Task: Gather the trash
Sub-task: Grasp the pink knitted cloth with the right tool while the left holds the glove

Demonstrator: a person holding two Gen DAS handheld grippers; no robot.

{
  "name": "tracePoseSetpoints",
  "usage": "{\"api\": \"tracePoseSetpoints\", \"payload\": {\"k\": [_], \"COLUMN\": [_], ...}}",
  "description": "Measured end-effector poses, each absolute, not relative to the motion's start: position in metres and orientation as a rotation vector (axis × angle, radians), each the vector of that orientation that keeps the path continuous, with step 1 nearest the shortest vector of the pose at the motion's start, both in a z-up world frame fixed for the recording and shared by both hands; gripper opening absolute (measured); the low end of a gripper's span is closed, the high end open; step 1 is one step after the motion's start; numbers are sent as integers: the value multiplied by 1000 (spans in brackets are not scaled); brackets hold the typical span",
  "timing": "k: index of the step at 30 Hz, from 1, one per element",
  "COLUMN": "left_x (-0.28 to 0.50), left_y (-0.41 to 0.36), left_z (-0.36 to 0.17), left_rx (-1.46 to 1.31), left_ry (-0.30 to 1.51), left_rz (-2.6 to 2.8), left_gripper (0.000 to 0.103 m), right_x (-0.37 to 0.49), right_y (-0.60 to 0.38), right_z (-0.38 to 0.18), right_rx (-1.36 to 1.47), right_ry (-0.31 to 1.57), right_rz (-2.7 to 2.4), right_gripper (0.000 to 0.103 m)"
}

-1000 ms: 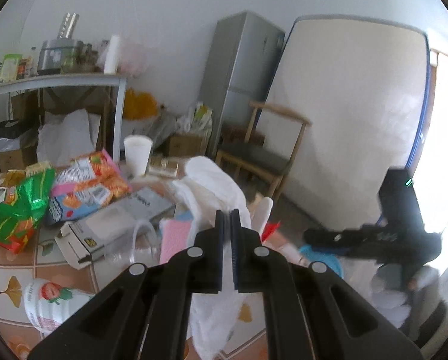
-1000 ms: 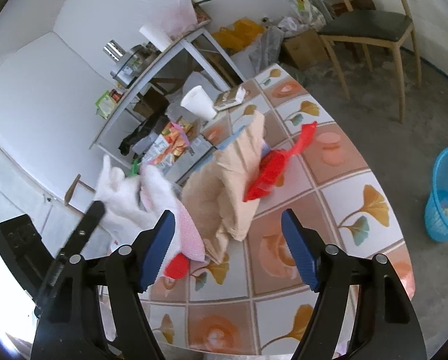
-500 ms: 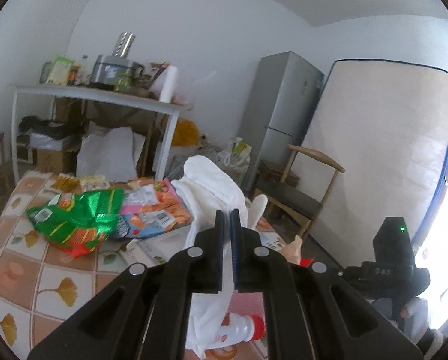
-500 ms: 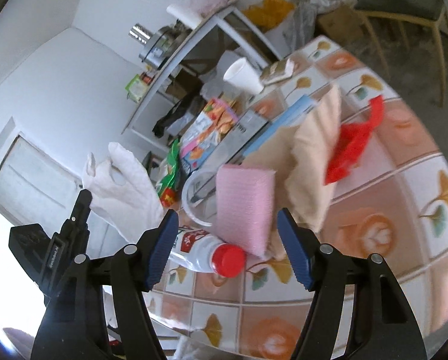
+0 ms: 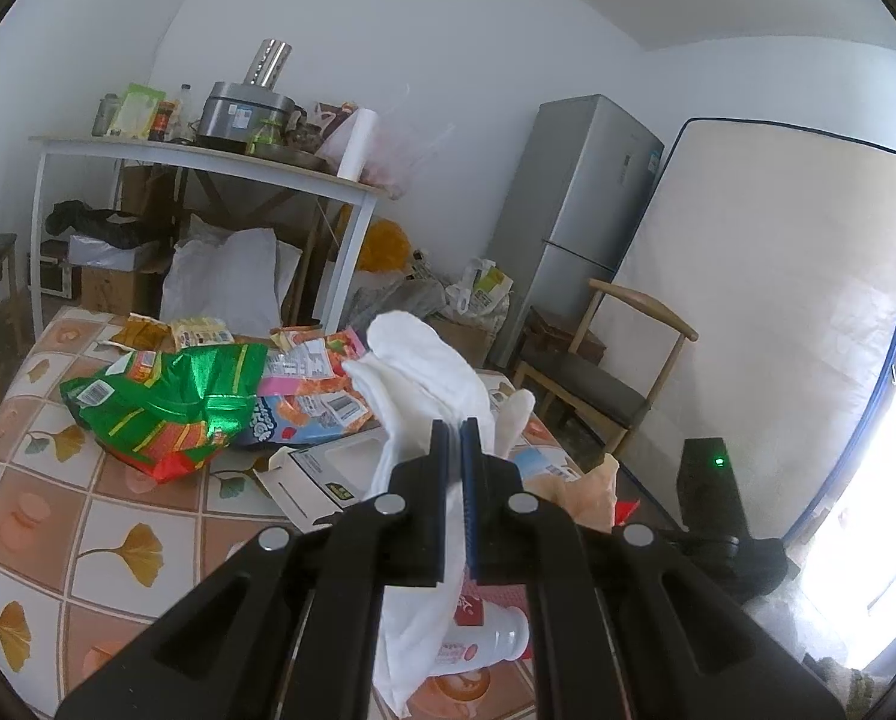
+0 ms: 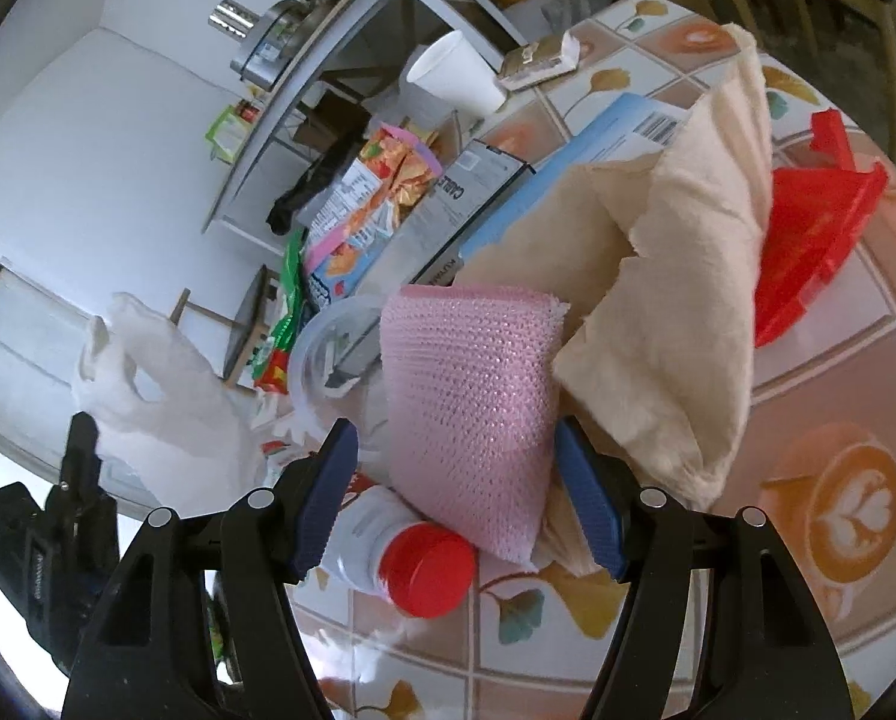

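Your left gripper point(image 5: 455, 462) clamps white bag point(image 5: 417, 372). Right gripper point(image 6: 457, 504) wide apart, straddling pink sponge point(image 6: 469, 402) on tiled table point(image 6: 838, 516). Fridge point(image 5: 574, 210) at 1 o'clock.

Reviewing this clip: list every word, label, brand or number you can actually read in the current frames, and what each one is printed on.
"CABLE": on the side of the grey carton, running sideways.
Partial letters, roughly "KUYAN", lower on the same carton; not certain.
Snack bag: nutrition panel, too small to read.
Blue box: barcode only, digits unreadable.
Red-capped bottle: label too blurred to read.
Green bag: barcode sticker, print too blurred.
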State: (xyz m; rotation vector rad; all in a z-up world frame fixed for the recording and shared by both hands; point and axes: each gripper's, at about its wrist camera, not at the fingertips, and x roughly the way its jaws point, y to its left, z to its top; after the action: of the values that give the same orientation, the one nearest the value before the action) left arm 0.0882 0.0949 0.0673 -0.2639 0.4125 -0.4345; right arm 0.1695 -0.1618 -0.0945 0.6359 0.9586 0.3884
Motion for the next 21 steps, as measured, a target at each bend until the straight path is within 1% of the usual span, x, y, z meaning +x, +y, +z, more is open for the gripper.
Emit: {"api": "tracePoseSetpoints", "payload": {"k": [1, 3, 6, 10, 11, 13, 15, 16, 17, 18, 21], "left_x": [89, 90, 90, 91, 91, 91, 91, 91, 91, 91, 91], "left_y": [95, 95, 95, 95, 95, 94, 94, 94, 94, 95, 94], "left_z": [67, 66, 66, 64, 64, 64, 64, 64, 64, 64, 65], "left_rx": [-267, -271, -272, -275, -276, -275, -275, -276, -275, -275, -276], "left_ry": [415, 419, 422, 426, 427, 427, 426, 427, 428, 428, 429], "left_rz": [-438, -443, -446, -447, -448, -450, -448, -448, -447, -447, -444], "left_gripper": [4, 4, 4, 4, 4, 4, 4, 4, 4, 4, 4], "right_x": [170, 172, 173, 171, 172, 172, 173, 175, 175, 176, 172], "right_y": [-161, -159, -159, -161, -161, -162, -162, -160, -159, -158, -156], "right_z": [-96, -98, -101, -102, -103, -105, -107, -108, -109, -109, -103], "right_rx": [628, 618, 617, 613, 617, 631, 630, 625, 621, 617, 589], "right_ry": [959, 963, 966, 971, 974, 981, 983, 983, 981, 979, 950], "right_rz": [383, 374, 367, 362, 361, 360, 356, 355, 356, 363, 355], "right_gripper": [62, 53, 43, 42, 44, 51, 52, 51, 43, 39, 35]}}
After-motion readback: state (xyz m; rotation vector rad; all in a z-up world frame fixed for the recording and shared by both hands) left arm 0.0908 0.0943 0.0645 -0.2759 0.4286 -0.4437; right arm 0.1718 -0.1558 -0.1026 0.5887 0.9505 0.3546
